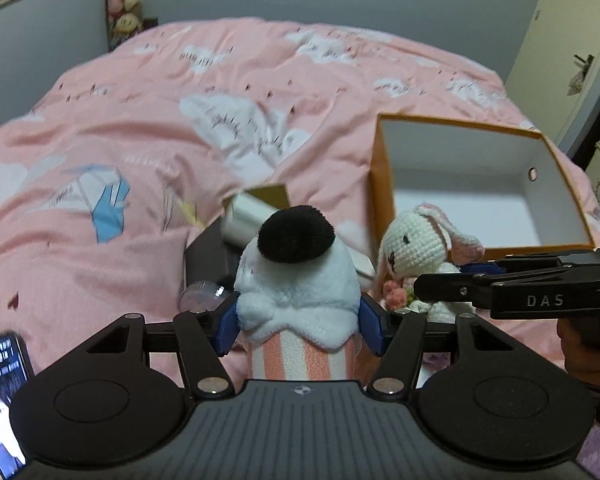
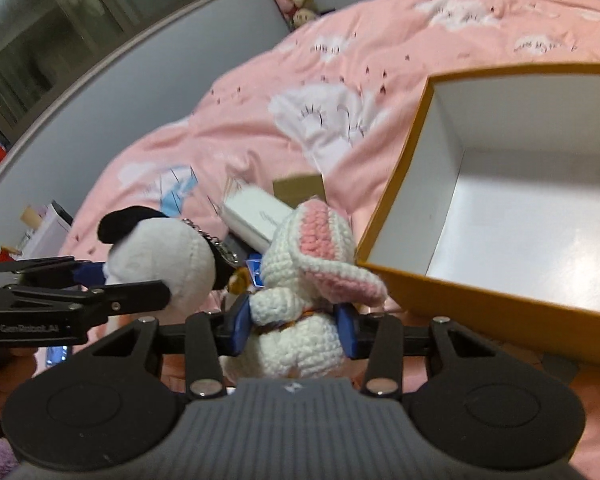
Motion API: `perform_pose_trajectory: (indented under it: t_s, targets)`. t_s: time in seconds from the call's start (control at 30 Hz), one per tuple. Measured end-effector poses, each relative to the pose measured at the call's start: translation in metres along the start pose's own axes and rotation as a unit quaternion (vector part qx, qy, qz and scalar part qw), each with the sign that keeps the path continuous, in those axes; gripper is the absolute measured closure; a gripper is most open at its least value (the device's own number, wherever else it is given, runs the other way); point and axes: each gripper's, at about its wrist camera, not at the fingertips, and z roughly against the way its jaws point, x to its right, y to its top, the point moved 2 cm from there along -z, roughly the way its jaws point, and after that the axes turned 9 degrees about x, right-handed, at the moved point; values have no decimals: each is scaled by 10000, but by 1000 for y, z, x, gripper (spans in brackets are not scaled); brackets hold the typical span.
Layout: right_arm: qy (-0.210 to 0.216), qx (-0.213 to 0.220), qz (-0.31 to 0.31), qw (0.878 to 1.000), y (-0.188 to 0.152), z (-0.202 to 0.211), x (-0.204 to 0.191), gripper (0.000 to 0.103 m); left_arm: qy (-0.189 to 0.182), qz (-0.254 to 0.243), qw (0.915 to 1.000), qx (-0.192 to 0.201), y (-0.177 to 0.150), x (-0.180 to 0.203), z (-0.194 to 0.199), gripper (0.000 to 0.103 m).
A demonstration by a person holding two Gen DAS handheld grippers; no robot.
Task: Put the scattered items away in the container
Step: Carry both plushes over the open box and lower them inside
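Closest to me, my left gripper point(image 1: 298, 320) pinches a fluffy white plush toy point(image 1: 296, 280) with a black tuft and pink stripes, blue pads tight on both sides. My right gripper point(image 2: 296, 322) squeezes a white crochet bunny point(image 2: 300, 280) with pink ears around its middle. Both toys are held up side by side, near the left edge of the open orange box point(image 1: 382, 184), which sits on the pink blanket point(image 1: 140, 100). Farther back lies a small white box point(image 2: 256, 214). A phone point(image 1: 2, 400) glows at my near left.
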Motion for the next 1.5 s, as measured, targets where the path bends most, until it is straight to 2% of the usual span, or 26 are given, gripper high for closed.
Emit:
perform_pose_trajectory:
  t_s: [0.13, 0.33, 0.53, 0.67, 0.87, 1.03, 1.17, 1.33, 1.5]
  targets:
    - [25, 272, -82, 9996, 12, 20, 1, 57, -189, -236, 9990, 321, 12, 15, 5, 34]
    - [-279, 960, -51, 9950, 38, 55, 10, 57, -663, -574, 9932, 764, 39, 42, 2, 34]
    - [-651, 1584, -207, 9850, 61, 85, 29, 57, -1094, -452, 9883, 958, 71, 57, -15, 34]
    - [-829, 1789, -199, 9802, 72, 90, 39, 57, -1528, -364, 9824, 1015, 84, 71, -35, 34]
    - [-1385, 1488, -246, 9788, 67, 65, 71, 57, -1698, -175, 9839, 527, 76, 87, -94, 34]
    - [-1600, 998, -481, 9809, 53, 34, 101, 56, -1584, -279, 9869, 97, 61, 93, -129, 34]
    - [-1749, 774, -518, 9802, 43, 24, 114, 56, -1477, -337, 9884, -41, 53, 102, -143, 34]
    - [-1802, 529, -458, 9811, 36, 17, 123, 56, -1152, -548, 9918, -86, 43, 118, -153, 34]
    - [-1844, 334, -447, 9813, 34, 6, 132, 56, -1017, -477, 9933, -272, 36, 118, -161, 34]
